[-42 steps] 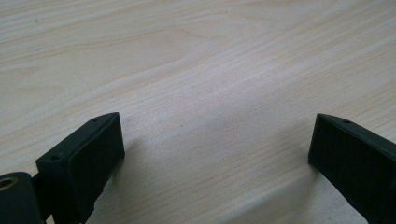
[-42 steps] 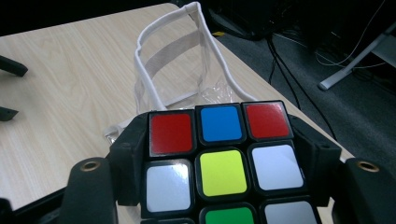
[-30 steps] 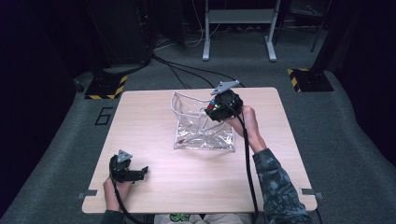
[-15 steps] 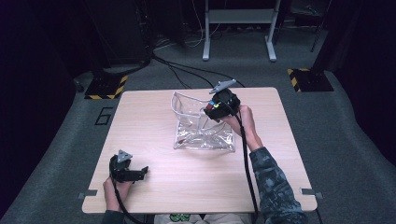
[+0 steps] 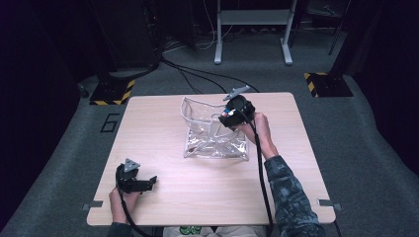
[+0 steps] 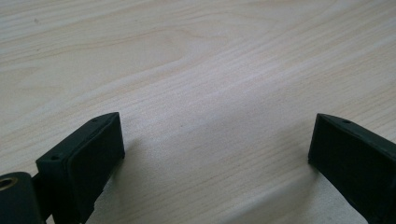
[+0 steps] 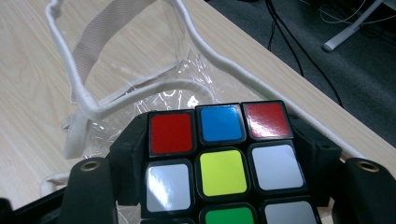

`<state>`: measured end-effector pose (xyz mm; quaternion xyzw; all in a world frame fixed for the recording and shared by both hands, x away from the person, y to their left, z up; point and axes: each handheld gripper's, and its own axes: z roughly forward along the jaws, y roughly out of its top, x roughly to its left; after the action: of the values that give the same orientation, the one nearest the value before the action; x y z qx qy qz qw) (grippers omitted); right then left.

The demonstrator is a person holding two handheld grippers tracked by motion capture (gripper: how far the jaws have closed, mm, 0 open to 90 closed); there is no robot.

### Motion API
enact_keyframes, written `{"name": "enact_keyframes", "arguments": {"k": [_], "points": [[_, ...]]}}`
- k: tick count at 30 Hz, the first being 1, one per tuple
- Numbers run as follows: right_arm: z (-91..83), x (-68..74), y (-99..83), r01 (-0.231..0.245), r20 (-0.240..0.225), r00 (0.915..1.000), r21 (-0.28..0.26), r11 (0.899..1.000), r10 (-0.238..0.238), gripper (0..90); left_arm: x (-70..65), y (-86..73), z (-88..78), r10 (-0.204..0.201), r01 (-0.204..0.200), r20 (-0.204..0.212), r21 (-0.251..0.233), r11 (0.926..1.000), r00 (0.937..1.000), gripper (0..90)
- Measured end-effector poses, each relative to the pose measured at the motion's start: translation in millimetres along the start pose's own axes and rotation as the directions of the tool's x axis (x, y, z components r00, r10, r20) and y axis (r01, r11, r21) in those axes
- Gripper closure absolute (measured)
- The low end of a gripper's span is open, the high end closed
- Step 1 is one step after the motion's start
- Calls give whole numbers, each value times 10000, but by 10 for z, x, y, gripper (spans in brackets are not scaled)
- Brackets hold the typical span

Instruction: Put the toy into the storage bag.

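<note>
My right gripper (image 5: 228, 115) has its jaws closed on a puzzle cube (image 7: 223, 161); in the right gripper view the two black jaws press on the left and right sides of the cube. The face toward the camera shows a red, a blue and a red sticker in the top row, then white, yellow and white below, and a green one under the yellow.

I hold the cube over the open mouth of a clear plastic bag (image 5: 215, 143) with white cord trim. The bag stands in the middle of the table (image 5: 163, 128), toward the far edge, and its flat bottom part lies toward me. The cube is above the right side of the bag opening; I cannot tell if it touches the plastic.

My left gripper (image 5: 143, 183) rests near the near left corner of the table, well apart from the bag. Its jaws are wide open, with bare wood between them.
</note>
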<state>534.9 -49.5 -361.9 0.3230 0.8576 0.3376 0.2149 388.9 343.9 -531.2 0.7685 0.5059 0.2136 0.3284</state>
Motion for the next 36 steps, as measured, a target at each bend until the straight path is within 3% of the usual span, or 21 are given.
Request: {"name": "enact_keyframes", "arguments": {"k": [15,20,22,36], "points": [[220,-26,-42,-25,140,9999,371,9993,20,330,6,2,-3,32,-32,14,35,10000,10000,34],[225,22,-36,-173,248,9996,567,9982,159,330,8,2,-4,37,-37,4,44,10000,10000,35],[235,13,-38,108,283,9995,465,9989,-122,330,8,2,-4,23,-23,-7,37,10000,10000,35],[285,110,-28,12,794,9968,1052,9945,-96,329,11,4,-5,29,-29,25,54,10000,10000,35]]}}
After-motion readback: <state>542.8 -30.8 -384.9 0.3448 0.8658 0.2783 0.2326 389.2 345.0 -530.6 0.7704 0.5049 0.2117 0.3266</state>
